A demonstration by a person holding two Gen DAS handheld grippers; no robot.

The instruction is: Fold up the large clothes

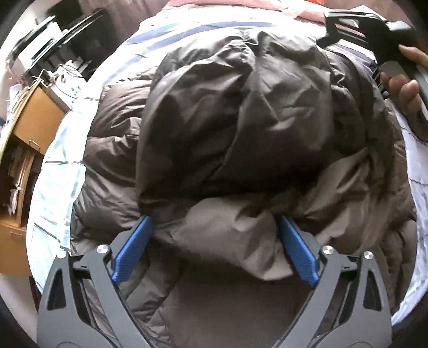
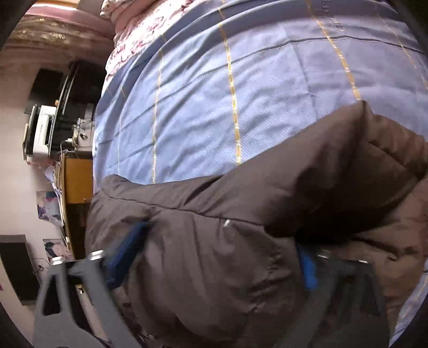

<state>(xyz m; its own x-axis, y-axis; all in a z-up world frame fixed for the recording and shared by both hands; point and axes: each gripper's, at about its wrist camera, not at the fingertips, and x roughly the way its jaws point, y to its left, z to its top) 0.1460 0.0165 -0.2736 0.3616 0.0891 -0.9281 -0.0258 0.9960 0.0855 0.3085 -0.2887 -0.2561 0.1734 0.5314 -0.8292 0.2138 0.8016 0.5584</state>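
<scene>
A large dark brown puffer jacket (image 1: pixel 235 128) lies bunched on a bed. In the left wrist view my left gripper (image 1: pixel 215 235) is open, its blue pads (image 1: pixel 131 251) on either side of a puffy fold of the jacket. The right gripper's body shows at the far right edge (image 1: pixel 401 45), held by a hand. In the right wrist view the jacket (image 2: pixel 240 227) fills the lower half, and my right gripper (image 2: pixel 222 257) has its blue pads (image 2: pixel 125 251) wide apart around a thick bulge of jacket, the right pad half hidden by fabric.
The bed has a light blue quilt (image 2: pixel 214 93) with yellow and dark stripes. A pink floral pillow (image 2: pixel 139 24) lies at its head. A wooden nightstand (image 1: pixel 34 120) and a dark desk with a printer (image 2: pixel 42 131) stand beside the bed.
</scene>
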